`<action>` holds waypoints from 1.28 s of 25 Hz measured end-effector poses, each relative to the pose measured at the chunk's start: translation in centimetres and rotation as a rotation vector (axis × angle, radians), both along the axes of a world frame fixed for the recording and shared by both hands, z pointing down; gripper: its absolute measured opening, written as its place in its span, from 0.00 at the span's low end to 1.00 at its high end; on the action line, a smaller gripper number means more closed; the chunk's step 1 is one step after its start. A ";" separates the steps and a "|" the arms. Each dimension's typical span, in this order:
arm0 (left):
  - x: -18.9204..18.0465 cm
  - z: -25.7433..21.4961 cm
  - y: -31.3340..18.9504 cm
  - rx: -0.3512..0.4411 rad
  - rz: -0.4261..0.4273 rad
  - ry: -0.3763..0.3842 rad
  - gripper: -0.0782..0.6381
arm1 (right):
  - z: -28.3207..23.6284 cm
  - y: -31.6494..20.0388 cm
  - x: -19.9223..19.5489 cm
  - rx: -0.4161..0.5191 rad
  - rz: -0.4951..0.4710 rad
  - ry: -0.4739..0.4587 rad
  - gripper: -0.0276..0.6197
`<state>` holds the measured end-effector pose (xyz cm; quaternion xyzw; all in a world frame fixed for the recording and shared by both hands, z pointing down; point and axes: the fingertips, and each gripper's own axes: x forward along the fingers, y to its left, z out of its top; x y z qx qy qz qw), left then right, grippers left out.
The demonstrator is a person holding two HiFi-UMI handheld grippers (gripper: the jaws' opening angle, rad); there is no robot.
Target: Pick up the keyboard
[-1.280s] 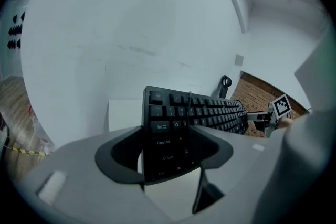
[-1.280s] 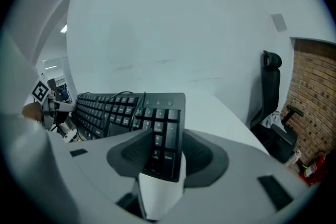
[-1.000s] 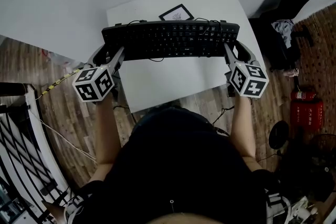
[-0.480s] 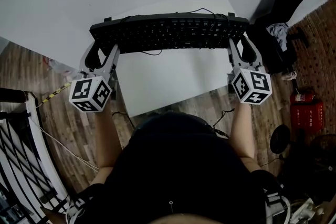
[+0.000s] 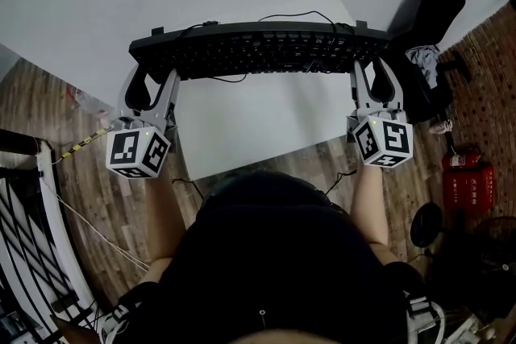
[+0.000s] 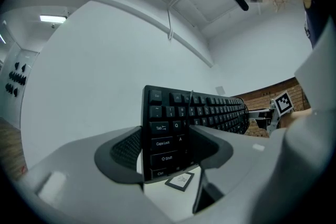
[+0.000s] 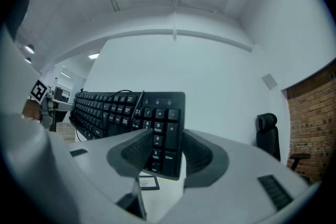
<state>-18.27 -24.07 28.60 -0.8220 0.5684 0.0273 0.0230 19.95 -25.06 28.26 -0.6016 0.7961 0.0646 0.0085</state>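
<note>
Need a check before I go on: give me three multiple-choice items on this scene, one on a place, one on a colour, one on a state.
1. Which part of the keyboard does the left gripper grip?
A) the Caps Lock end
B) the number-pad end
C) the middle

2. What colour is the keyboard?
A) white
B) black
C) red

3. What state is the keyboard in?
A) lying untouched
B) held at one end only
C) clamped at both ends, clear of the table

Answers:
1 A: the left gripper view shows Tab, Caps Lock and Shift between its jaws.
2 B: keys and case are black in every view.
3 C: the right gripper clamps the number-pad end too, and the card on the table shows below the keyboard's edge.
</note>
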 end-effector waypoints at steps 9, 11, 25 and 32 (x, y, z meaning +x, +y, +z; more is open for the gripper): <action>0.1 0.2 0.3 0.033 -0.022 0.007 0.51 | 0.1 -0.4 0.1 0.024 -0.025 0.003 0.33; 0.1 0.2 0.4 0.032 -0.027 0.009 0.51 | 0.1 -0.5 0.1 0.024 -0.030 0.004 0.33; 0.3 -0.1 0.8 0.006 -0.046 -0.005 0.51 | 0.5 -0.7 0.2 -0.026 -0.042 -0.009 0.33; 0.3 -0.2 0.7 -0.001 -0.036 -0.009 0.51 | 0.5 -0.6 0.2 -0.036 -0.031 -0.007 0.33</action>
